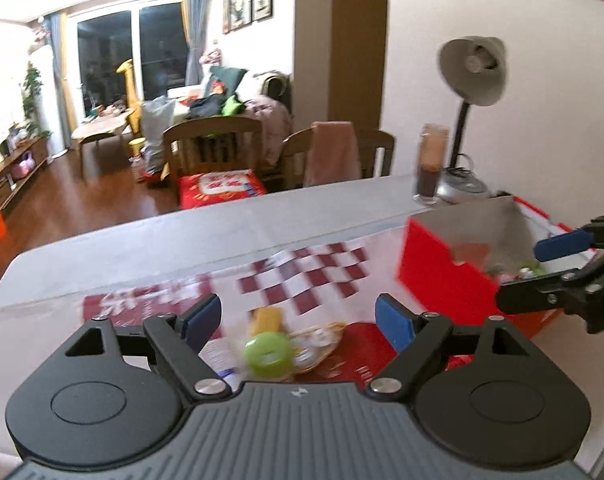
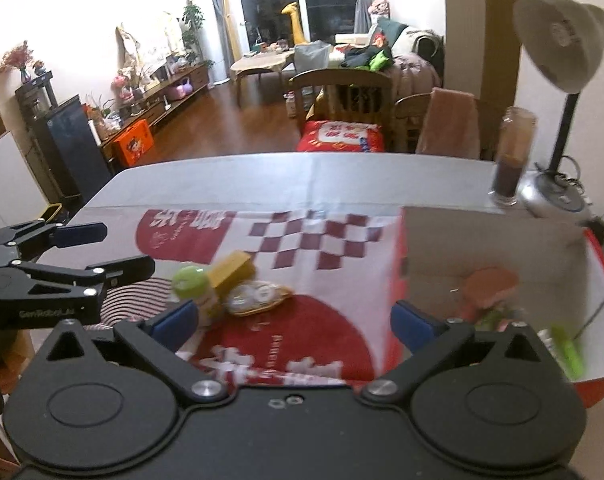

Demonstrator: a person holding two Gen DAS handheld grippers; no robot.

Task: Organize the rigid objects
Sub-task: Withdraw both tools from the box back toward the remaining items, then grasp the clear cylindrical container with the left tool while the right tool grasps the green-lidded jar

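A bottle with a green cap (image 1: pixel 266 356) (image 2: pixel 190 282), a yellow box (image 1: pixel 266 318) (image 2: pixel 232 269) and a clear packet with round white items (image 1: pixel 319 346) (image 2: pixel 258 298) lie together on a red-and-white cloth (image 1: pixel 313 276) (image 2: pixel 321 248). My left gripper (image 1: pixel 298 320) is open just above this pile; it shows at the left of the right wrist view (image 2: pixel 102 250). A red open box (image 1: pixel 453 276) (image 2: pixel 493 248) holds several small items. My right gripper (image 2: pixel 294 324) is open and empty over the cloth by the box's left wall; it shows in the left wrist view (image 1: pixel 541 272).
A tall glass of dark drink (image 1: pixel 431 164) (image 2: pixel 511 156) and a desk lamp (image 1: pixel 471 76) (image 2: pixel 561 60) stand at the table's far right. Two wooden chairs (image 1: pixel 214 144) (image 2: pixel 341 92) stand behind the table's far edge.
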